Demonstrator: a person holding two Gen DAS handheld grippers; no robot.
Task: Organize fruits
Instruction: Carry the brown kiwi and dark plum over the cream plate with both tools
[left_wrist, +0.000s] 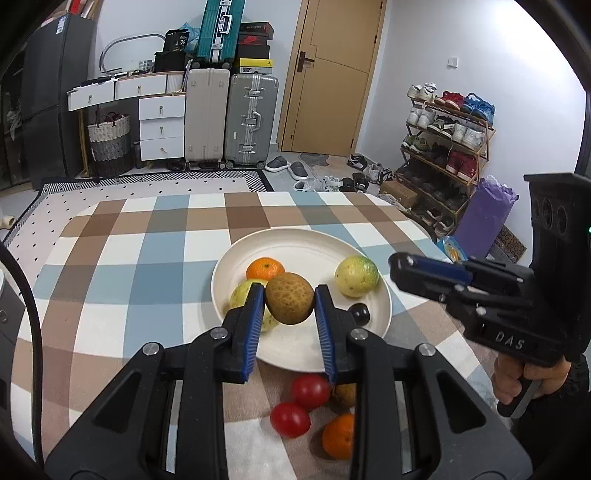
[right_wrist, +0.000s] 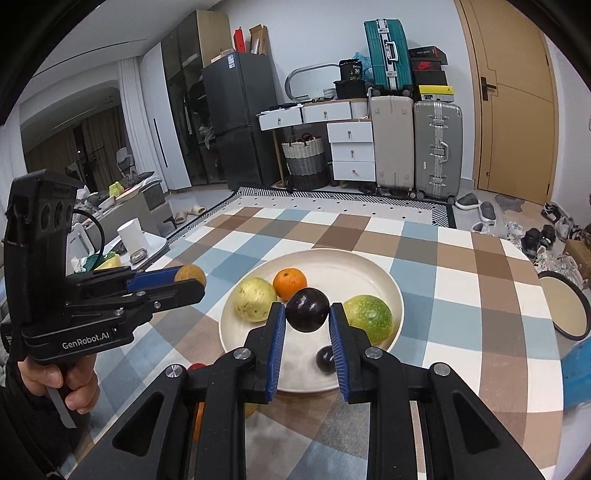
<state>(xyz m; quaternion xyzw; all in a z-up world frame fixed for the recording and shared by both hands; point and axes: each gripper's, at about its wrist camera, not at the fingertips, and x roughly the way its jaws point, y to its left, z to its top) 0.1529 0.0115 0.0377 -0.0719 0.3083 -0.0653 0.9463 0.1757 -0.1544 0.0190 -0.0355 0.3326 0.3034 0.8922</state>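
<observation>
Fingers of the left gripper (left_wrist: 289, 303) are clamped on a brown speckled fruit (left_wrist: 289, 302), held up over the near part of the cream plate (left_wrist: 295, 354) — prob. carried in for a drop, since it sits well clear of the plate floor. Just behind it on the plate: a yellow-green guava (left_wrist: 240, 295) partly hidden by the left finger, a tangerine (left_wrist: 265, 268) further back, and another yellow-green guava (left_wrist: 356, 276) to the right.

Right gripper (right_wrist: 307, 310) is likewise closed on a dark purple plum (right_wrist: 307, 309), hovering above the plate centre w/ a small shadow below; a smaller dark plum (right_wrist: 325, 360) already lies on the plate beneath, beside the right finger. Both grippers approach from opposite sides, so each has room to let go w/o knocking the other.

Still off the plate, on the checked tablecloth (left_wrist: 110, 258) near the front edge: two red tomatoes (left_wrist: 309, 390) (left_wrist: 290, 419), an orange (left_wrist: 338, 435), and a brownish fruit (left_wrist: 345, 393) half hidden behind the left gripper's frame. Judging by that, roughly half the job remains.

Round fruit may roll on release, so low, gentle drops seem wise.
</observation>
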